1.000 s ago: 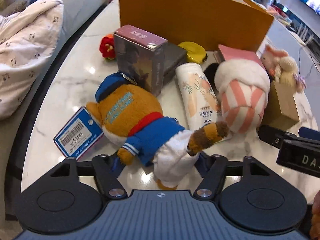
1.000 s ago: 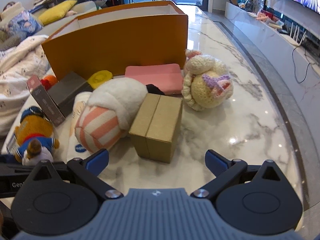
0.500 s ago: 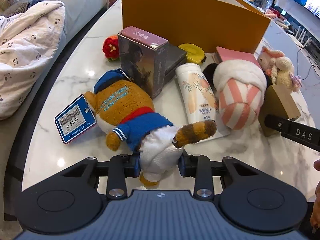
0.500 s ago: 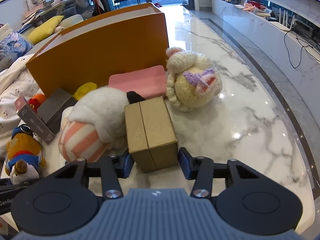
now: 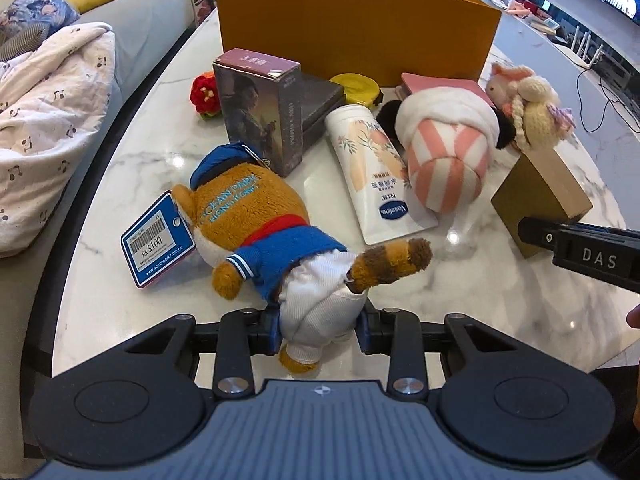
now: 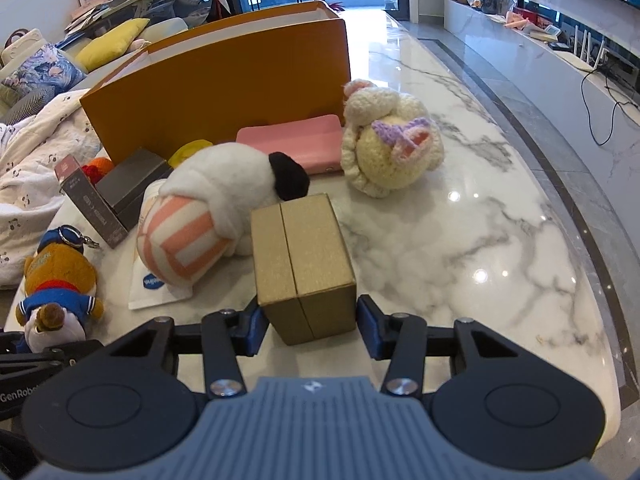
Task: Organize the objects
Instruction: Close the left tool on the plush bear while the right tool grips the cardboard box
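Observation:
My left gripper [image 5: 318, 330] is shut on the white trousers of a brown plush toy [image 5: 256, 224] in a blue sailor jacket, which lies on the marble table with a blue price tag [image 5: 158, 240]. It also shows in the right wrist view [image 6: 56, 292]. My right gripper [image 6: 308, 326] is shut on the near end of a gold cardboard box [image 6: 304, 264], which also shows in the left wrist view [image 5: 540, 196]. A tall orange box [image 5: 356, 28] stands open at the back of the table; it also shows in the right wrist view [image 6: 224, 80].
A pink-striped plush [image 5: 444, 152], a Vaseline tube [image 5: 376, 172], a mauve carton [image 5: 260, 108], a dark box [image 5: 320, 100], a yellow disc [image 5: 356, 86], a red crochet flower [image 5: 206, 96], a pink case [image 6: 292, 142] and a cream crochet doll [image 6: 392, 144] crowd the table. A sofa with bedding [image 5: 48, 112] lies left.
Both grippers have closed: the left on the plush toy's trousers, the right on the gold box. Both have moved in toward their objects.

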